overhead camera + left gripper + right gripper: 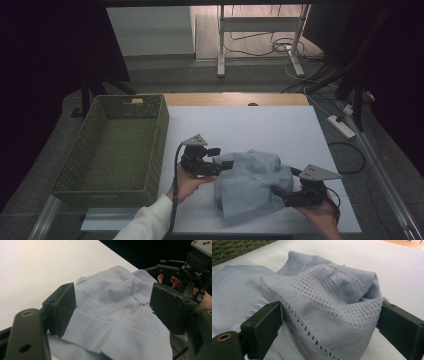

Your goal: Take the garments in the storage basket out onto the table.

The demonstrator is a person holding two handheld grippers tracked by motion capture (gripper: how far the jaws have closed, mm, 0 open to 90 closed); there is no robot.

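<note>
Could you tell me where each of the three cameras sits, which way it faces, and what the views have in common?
High view: above the person's side, facing forward and down on the white table, green basket, both hands and tools.
Left gripper view: rides the left tool, looking along its open jaws over the grey-blue garment toward the right tool.
Right gripper view: rides the right tool, jaws open around the garment's perforated fold.
Shared: all three show the garment on the table.

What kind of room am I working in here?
Probably a lab or recording workspace, not a home: a white-topped table ringed by dark curtains, loose cables and a power strip on the floor, a metal stand behind.
</note>
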